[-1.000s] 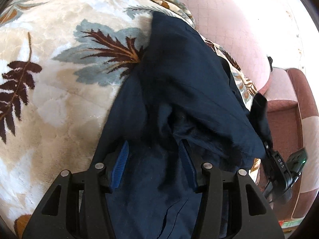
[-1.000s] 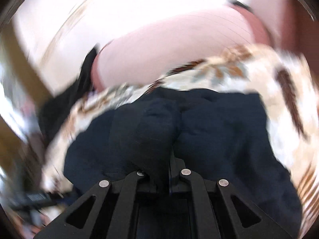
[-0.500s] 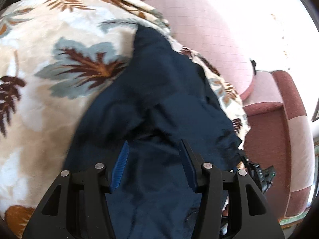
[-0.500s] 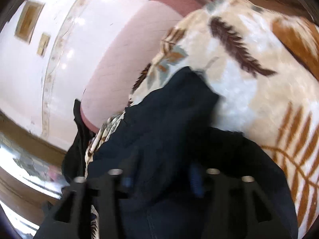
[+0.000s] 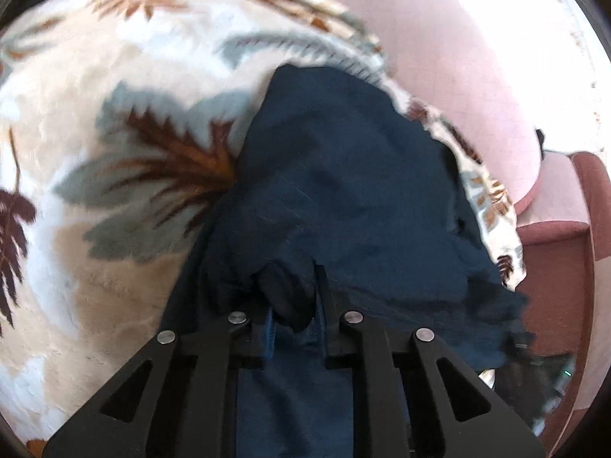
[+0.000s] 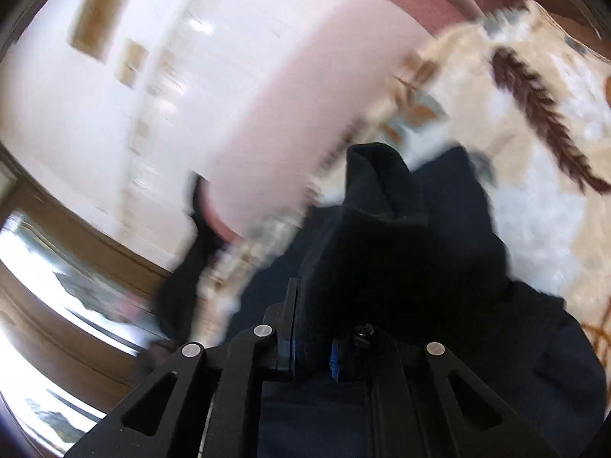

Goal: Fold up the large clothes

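A dark navy garment (image 5: pixel 343 191) lies crumpled on a cream blanket with leaf prints (image 5: pixel 114 152). My left gripper (image 5: pixel 294 305) is over the garment's near part, its jaws closing, and a bunched fold of the navy cloth sits pinched between its blue pads. In the right wrist view the same garment (image 6: pixel 439 248) rises in a dark peak. My right gripper (image 6: pixel 313 328) has its jaws closing too, with a thick fold of that cloth pressed between them. The fingertips of both grippers are mostly buried in fabric.
A pink sofa back (image 5: pixel 439 57) runs behind the blanket, with a reddish armrest (image 5: pixel 553 248) at the right. A black device (image 5: pixel 542 374) sits low at the right edge. The right wrist view shows a white wall with framed pictures (image 6: pixel 99 19) and a dark wooden edge (image 6: pixel 76 236).
Both grippers went from wide jaws over the cloth to jaws drawn in on bunched folds. The left view shifted across the blanket; the right view rolled and sank toward the garment.
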A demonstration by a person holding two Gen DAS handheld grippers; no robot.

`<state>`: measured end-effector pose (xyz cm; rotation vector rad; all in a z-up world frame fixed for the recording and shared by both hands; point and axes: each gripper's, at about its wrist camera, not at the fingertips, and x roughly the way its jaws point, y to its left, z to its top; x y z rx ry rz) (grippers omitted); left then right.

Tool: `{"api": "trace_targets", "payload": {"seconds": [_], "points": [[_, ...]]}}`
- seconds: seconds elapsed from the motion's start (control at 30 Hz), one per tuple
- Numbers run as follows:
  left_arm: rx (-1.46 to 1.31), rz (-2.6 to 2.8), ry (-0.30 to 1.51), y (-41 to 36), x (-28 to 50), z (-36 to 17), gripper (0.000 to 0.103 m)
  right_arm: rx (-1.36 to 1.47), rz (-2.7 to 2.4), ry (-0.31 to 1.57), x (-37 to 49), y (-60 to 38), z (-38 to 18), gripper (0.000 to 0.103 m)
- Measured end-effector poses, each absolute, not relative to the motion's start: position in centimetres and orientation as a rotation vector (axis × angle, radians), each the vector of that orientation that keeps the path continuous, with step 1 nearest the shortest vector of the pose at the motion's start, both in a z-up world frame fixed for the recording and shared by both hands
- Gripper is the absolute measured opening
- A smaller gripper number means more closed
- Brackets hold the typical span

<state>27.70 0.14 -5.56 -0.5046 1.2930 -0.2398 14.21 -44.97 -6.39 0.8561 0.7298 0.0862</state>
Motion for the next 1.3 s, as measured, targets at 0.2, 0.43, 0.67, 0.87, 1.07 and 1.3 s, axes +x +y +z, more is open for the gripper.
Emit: {"api": "trace_targets", "payload": {"seconds": [0.2,0.43,0.67,0.87,1.07,1.3], "points": [[-0.485,-0.336,1.281,2.3,25.0,-3.6,0.02,0.981,0.029,0.803,10.4,-46.7,-9.0,0.023],[-0.333,-0.381,1.146,-1.2,23.9,0.3,0.038,0.904,-0.072,0.581,7.6,-47.7,-4.5,0.046],[-0.166,-0.293,1.245,-4.6,24.6,-4.5,0.038,0.755,-0.114,0.873,10.8,-45.4,-7.8,0.025],[-0.067,-0.347,1.257,-5.0,20.2,-3.0,0.038,0.706,-0.019,1.081,9.2,-43.7,-6.7,0.038],[0.022,-0.384,1.241,-4.8,14.1,-1.7,0.038,0.659,0.052,1.163,3.0,-40.4,-5.5,0.048],[0.143,-0.395,1.215,-3.9,7.4,-0.7,0.043,0.627,0.075,1.183,-4.5,-38.8,-4.3,0.052]]}}
